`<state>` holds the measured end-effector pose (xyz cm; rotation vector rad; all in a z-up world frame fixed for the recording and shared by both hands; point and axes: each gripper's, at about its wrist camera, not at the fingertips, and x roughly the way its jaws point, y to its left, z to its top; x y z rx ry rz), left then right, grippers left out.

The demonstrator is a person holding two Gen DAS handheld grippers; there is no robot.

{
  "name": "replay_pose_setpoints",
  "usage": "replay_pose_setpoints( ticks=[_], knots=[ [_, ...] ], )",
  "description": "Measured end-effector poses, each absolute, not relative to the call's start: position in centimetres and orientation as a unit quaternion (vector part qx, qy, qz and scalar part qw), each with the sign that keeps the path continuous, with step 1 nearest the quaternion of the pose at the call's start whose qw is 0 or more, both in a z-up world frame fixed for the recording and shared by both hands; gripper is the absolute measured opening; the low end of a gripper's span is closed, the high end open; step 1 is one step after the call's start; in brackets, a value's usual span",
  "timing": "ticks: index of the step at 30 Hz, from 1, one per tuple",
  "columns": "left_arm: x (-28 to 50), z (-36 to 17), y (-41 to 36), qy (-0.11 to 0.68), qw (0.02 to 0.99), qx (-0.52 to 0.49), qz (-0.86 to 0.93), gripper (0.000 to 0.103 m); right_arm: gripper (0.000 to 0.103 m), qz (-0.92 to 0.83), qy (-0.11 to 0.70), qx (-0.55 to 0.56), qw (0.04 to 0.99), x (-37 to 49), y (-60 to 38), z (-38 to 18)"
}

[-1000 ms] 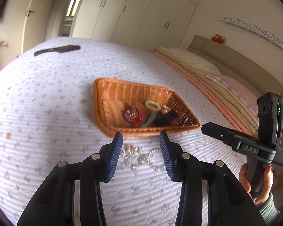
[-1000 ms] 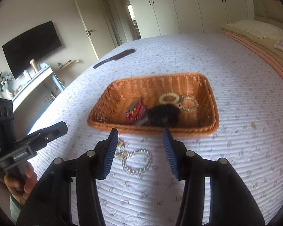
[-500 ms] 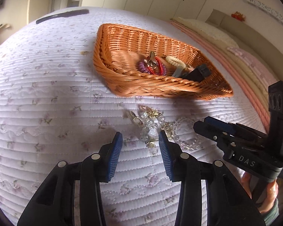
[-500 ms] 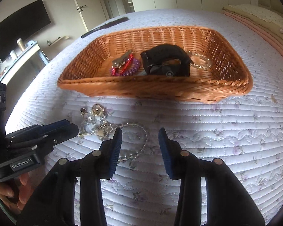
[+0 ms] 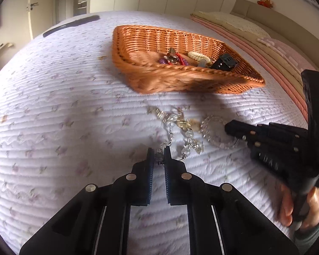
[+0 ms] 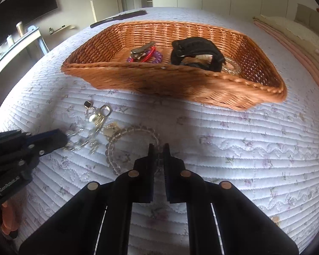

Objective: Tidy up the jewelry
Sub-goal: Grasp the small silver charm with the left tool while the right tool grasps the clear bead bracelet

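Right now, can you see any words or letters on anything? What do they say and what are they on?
"GenRobot.AI", on the body of the left gripper, seen from the right wrist view.
"DAS", faint and blurred, on the body of the right gripper, seen from the left wrist view.
A mark on the black clip in the wicker basket is too small to read.

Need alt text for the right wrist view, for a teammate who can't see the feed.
The right gripper is closed on a clear beaded bracelet lying on a quilted bedspread. The left gripper pinches tangled crystal jewelry beside it; beyond sits a wicker basket holding accessories.
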<state>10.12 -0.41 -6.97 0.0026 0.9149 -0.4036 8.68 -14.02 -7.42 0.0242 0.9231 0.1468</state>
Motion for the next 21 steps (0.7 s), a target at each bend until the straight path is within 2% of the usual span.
replay_pose_setpoints(
  ticks=[11,17,19,21],
  knots=[
    [5.5,-7.0,4.1,0.454,0.862,-0.035,-0.222,0.008,0.006,0.032,0.411,0.056,0.909,5.4,-16.4,-6.1],
    [4.7,-6.9,4.4,0.451,0.862,-0.032,-0.23,0.009,0.006,0.046,0.42,0.069,0.904,4.7,-16.9,-6.3],
    [5.2,-6.8,4.2,0.452,0.862,-0.037,-0.227,0.012,0.007,0.05,0.423,0.068,0.902,4.7,-16.9,-6.4],
    [5.5,-6.8,4.1,0.448,0.865,-0.041,-0.223,0.026,0.007,0.052,0.423,0.067,0.902,4.5,-16.9,-6.3]
  ],
)
